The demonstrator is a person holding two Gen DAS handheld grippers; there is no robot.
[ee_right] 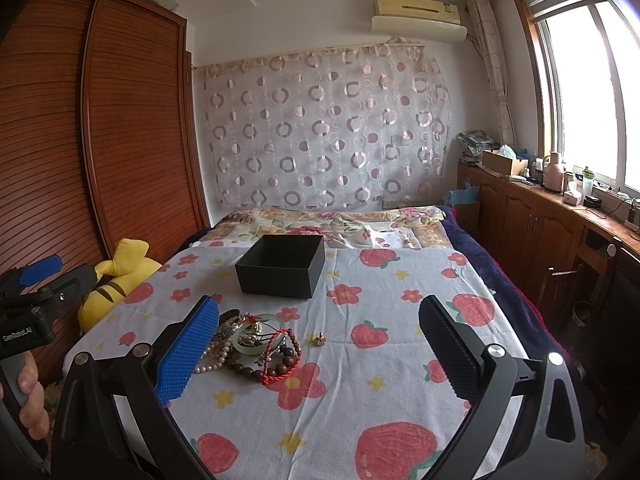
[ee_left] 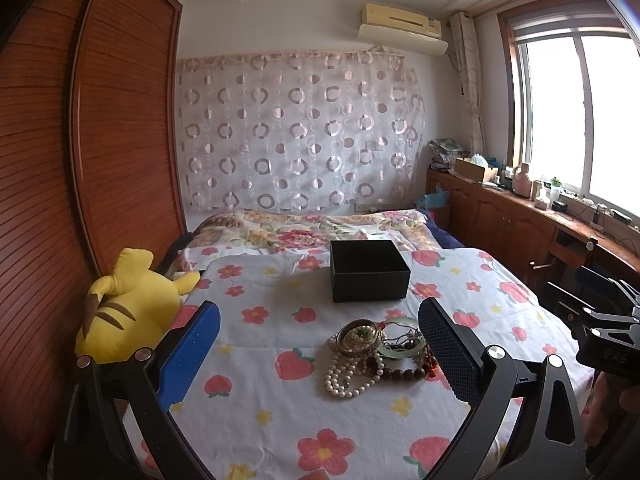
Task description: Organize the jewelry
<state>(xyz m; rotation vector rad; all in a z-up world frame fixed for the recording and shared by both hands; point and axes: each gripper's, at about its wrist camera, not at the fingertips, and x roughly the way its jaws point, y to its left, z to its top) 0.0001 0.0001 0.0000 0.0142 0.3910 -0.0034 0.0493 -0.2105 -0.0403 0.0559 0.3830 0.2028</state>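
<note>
A pile of jewelry (ee_left: 372,354) lies on the flowered cloth: a white pearl necklace (ee_left: 348,380), a pale green bangle (ee_left: 402,344), a silver bangle (ee_left: 356,338) and dark wooden beads (ee_left: 400,374). In the right wrist view the pile (ee_right: 248,344) also shows a red cord bracelet (ee_right: 280,356), and a small earring (ee_right: 319,339) lies apart to the right. An open black box (ee_left: 368,270) (ee_right: 282,266) stands behind the pile. My left gripper (ee_left: 320,336) is open above the cloth, the pile near its right finger. My right gripper (ee_right: 318,336) is open, the pile by its left finger.
The cloth covers a bed (ee_left: 280,400). A yellow plush toy (ee_left: 128,308) lies at the left edge against a wooden wardrobe (ee_left: 100,140). A wooden counter (ee_right: 560,216) with bottles and boxes runs along the right under the window. A folded floral quilt (ee_right: 328,222) lies behind the box.
</note>
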